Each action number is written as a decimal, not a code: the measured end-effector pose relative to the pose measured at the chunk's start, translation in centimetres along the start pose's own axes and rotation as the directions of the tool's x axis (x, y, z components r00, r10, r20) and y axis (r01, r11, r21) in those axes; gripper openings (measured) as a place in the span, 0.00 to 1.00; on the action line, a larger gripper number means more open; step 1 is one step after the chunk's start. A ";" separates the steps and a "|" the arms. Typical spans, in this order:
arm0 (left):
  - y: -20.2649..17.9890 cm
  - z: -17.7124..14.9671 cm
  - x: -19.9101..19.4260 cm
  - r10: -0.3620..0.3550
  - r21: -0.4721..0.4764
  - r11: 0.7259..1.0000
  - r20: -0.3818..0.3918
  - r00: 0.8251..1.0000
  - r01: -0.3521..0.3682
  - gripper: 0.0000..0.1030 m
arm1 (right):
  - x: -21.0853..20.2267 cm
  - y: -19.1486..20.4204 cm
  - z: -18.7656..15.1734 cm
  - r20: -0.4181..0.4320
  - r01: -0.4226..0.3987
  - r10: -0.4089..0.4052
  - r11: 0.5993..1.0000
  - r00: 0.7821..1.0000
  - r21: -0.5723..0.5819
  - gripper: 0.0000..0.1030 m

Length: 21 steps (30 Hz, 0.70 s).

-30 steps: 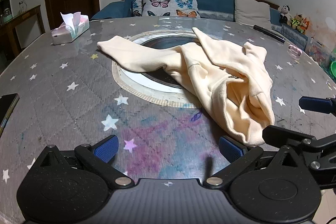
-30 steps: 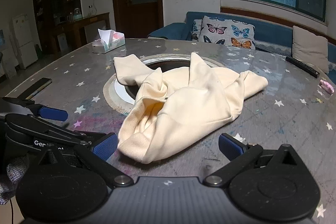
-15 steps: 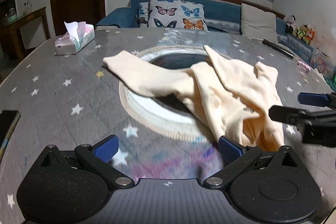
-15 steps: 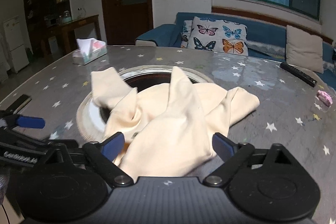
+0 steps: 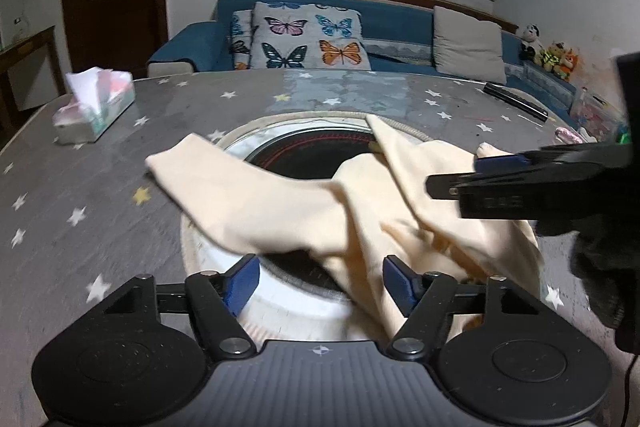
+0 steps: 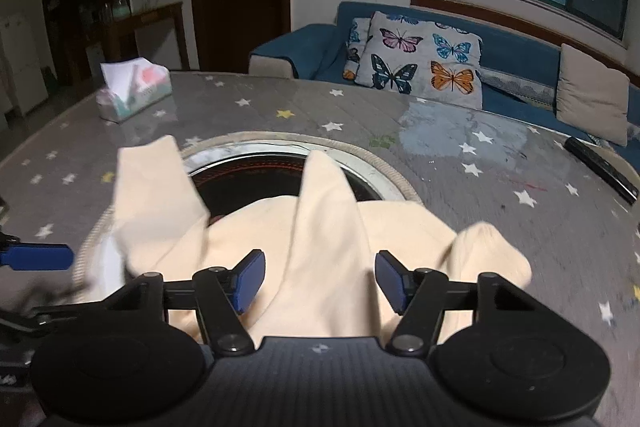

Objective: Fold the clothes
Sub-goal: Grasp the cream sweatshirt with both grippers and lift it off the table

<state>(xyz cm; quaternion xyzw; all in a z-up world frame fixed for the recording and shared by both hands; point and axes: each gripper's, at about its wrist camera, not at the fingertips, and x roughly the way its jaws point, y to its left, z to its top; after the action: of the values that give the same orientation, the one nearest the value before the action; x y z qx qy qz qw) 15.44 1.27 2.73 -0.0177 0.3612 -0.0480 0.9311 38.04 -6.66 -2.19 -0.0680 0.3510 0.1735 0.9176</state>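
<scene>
**Both grippers close in on the crumpled garment**

The cream garment lies bunched on the star-patterned table, draped partly across the round inset cooktop at the table's middle. One long limb of cloth runs out ahead and to the left of the left gripper; the bulk is heaped ahead and to its right.

A second ago both tools stood back from the near hem with jaws at their widest. Now each has come in over the fabric. Cloth sits between the right gripper's blue pads, directly under and ahead of it, and a fold passes just inside the left gripper's right pad. Both sets of jaws are closing, at about a middling gap, and neither yet appears to pinch the fabric, though blur makes the contact hard to judge.

This looks like the first grasp, taken to lift and spread the garment before any fold. Nothing is flattened yet.

A tissue box sits far ahead on the left, a remote far ahead on the right.
</scene>
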 end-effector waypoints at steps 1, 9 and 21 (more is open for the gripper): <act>-0.1 0.3 0.4 -0.006 0.006 1.000 0.000 1.000 0.006 0.65 | 0.5 -0.1 0.2 -0.004 0.003 -0.003 1.000 1.000 -0.004 0.57; -0.7 1.7 4.2 -0.049 0.015 0.999 -0.057 0.997 0.050 0.50 | 3.7 -1.6 0.3 -0.054 -0.027 0.028 0.999 0.998 0.020 0.15; 1.0 0.4 2.7 -0.050 -0.030 0.998 -0.040 0.998 0.048 0.01 | -6.6 -6.0 -1.1 0.110 0.035 -0.049 0.992 0.993 0.118 0.07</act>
<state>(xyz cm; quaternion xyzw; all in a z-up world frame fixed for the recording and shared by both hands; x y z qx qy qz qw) 17.73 1.96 1.15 -0.0391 0.3802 -0.0660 0.9217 34.96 -14.35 1.45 -0.0120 0.3066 0.1370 0.9418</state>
